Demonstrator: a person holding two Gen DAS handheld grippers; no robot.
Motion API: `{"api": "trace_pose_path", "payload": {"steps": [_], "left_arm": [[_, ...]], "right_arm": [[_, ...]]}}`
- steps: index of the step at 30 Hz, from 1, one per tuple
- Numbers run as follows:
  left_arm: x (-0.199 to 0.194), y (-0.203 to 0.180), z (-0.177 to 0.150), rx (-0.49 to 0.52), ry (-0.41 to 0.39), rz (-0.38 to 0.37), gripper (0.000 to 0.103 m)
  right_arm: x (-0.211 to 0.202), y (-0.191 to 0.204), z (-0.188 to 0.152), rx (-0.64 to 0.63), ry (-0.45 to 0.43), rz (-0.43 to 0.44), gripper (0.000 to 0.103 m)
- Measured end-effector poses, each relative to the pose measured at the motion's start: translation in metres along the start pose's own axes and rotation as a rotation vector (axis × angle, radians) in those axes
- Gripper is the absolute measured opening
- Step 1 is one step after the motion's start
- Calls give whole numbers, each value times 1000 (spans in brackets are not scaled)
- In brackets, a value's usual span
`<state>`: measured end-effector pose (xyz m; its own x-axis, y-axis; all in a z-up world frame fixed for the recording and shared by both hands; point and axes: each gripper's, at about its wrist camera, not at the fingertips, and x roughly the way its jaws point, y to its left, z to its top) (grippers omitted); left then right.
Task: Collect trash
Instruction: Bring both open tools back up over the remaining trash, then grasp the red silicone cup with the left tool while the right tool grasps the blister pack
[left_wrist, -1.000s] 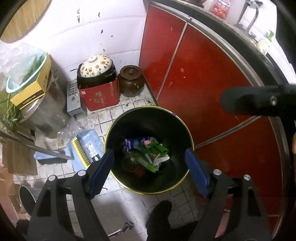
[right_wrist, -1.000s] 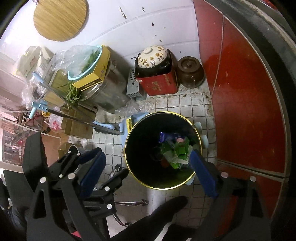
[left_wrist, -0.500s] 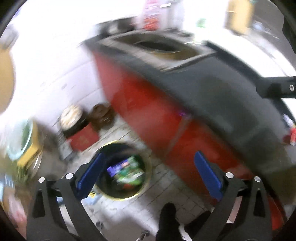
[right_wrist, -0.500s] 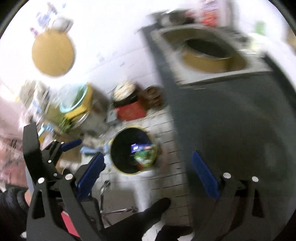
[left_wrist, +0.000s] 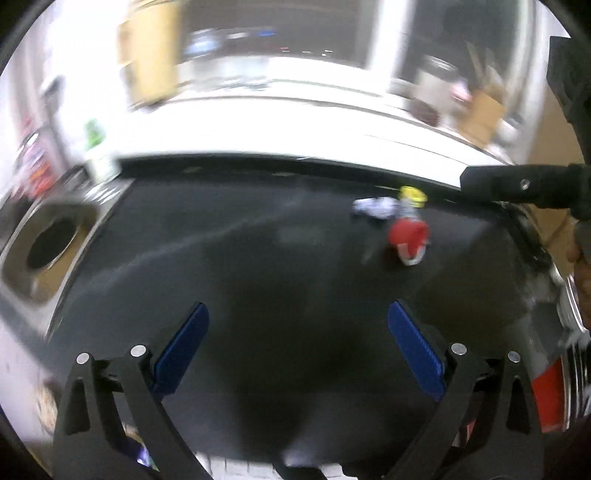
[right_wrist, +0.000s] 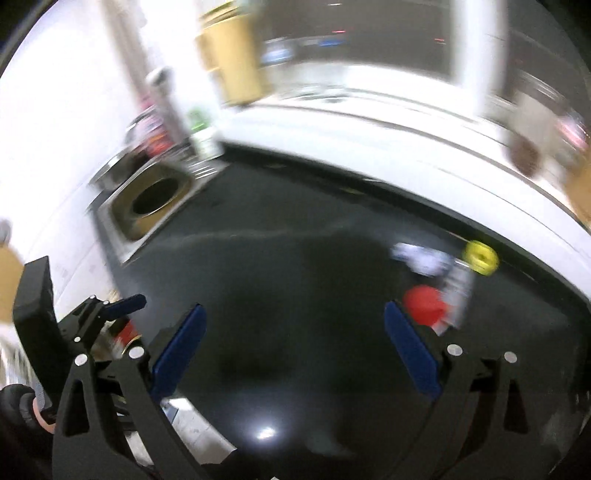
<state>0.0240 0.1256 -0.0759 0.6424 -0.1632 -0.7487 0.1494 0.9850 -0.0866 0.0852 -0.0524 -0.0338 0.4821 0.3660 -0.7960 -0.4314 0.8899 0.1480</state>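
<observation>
Both grippers hang above a dark kitchen counter (left_wrist: 258, 258), pointed at the litter left on it. The left gripper (left_wrist: 298, 349) has its blue pads spread wide with nothing between them; the right gripper (right_wrist: 294, 349) is likewise spread and empty.

The trash sits in a small cluster toward the counter's far right, close to the white wall behind it. In the left wrist view, a red piece of trash (left_wrist: 408, 236) lies nearest, with what looks like a white rim at its lower edge. Just behind it is a crumpled white wrapper (left_wrist: 375, 207), and beside that a yellow cap (left_wrist: 413, 194). The frames are smeared by motion, so whether these pieces touch one another cannot be told, nor exactly what each one is. The right wrist view shows the same cluster just beyond the right gripper's outer finger, with the red piece of trash (right_wrist: 424, 304), the wrapper (right_wrist: 423, 258) and the yellow cap (right_wrist: 480, 257) all well clear of its pads.

At the counter's far left end is a sink (left_wrist: 48, 254), with blurred bottles standing behind it.

Judging by this scene, the collecting is unfinished: at least three pieces remain on the counter, none is gripped, and each has yet to be picked up and carried off.
</observation>
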Motion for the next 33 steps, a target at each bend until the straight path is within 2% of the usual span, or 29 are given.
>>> {"api": "trace_pose_path", "payload": {"steps": [4, 7, 10, 17, 23, 33], "left_arm": [[14, -51, 13, 80, 12, -55, 95], [22, -80, 22, 125, 12, -83, 95], [31, -98, 28, 154, 17, -97, 95], [51, -114, 42, 171, 38, -86, 95], [80, -125, 48, 195, 65, -84, 95], [167, -135, 58, 223, 116, -79, 95]], "right_arm": [[-24, -63, -21, 126, -27, -79, 93], [-35, -96, -30, 184, -38, -107, 93], [-43, -115, -40, 204, -41, -121, 93], [-37, -128, -35, 210, -40, -117, 93], [-15, -144, -30, 209, -13, -107, 93], [69, -187, -17, 213, 94, -81, 93]]}}
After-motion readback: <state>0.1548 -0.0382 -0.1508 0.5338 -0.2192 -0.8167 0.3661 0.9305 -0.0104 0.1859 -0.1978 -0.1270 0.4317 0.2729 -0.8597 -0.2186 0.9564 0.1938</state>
